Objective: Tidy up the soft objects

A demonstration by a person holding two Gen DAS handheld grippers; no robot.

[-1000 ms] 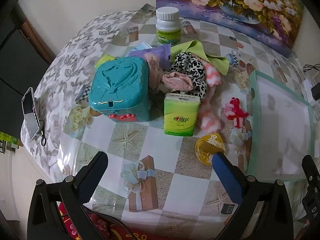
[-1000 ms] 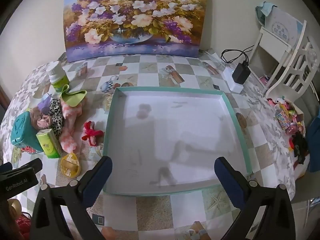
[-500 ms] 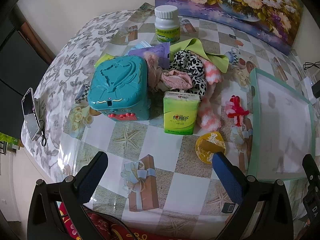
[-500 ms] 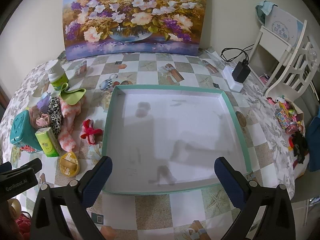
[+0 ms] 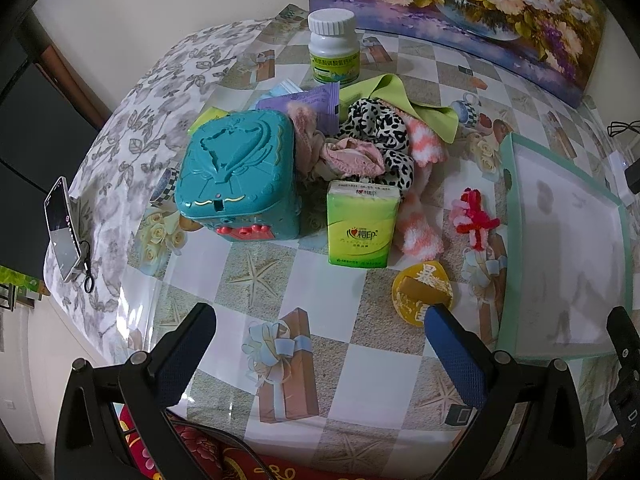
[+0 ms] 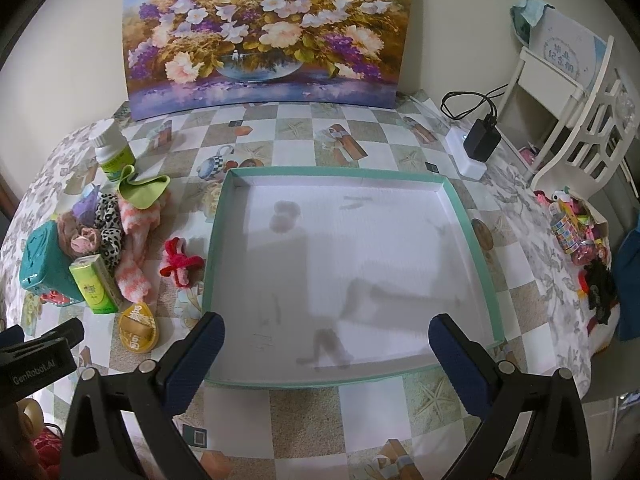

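Observation:
A heap of soft things lies left of the tray: a leopard-print cloth (image 5: pixel 380 132), a pink scrunchie (image 5: pixel 352 156), a pink-and-white fuzzy sock (image 5: pixel 420 228), a lime-green cloth (image 5: pixel 400 96) and a red-and-pink pipe-cleaner bow (image 5: pixel 474 216). The same heap shows in the right wrist view around the fuzzy sock (image 6: pixel 134 276). The shallow teal-rimmed white tray (image 6: pixel 472 236) holds nothing. My left gripper (image 5: pixel 320 344) hovers open over the table, short of the heap. Over the tray's near edge my right gripper (image 6: pixel 326 356) stands open, nothing between its fingers.
A teal toy box (image 5: pixel 236 180), a green tissue pack (image 5: pixel 360 228), a white pill bottle (image 5: pixel 334 52) and a yellow disc (image 5: pixel 420 292) crowd the heap. A phone (image 5: pixel 60 236) lies at the left table edge. A charger (image 6: pixel 480 144) and small toys (image 6: pixel 572 232) sit right.
The left gripper has moved slightly forward toward the heap. The right gripper has risen or pulled back a little, so the tray sits lower in view. Both stay open.

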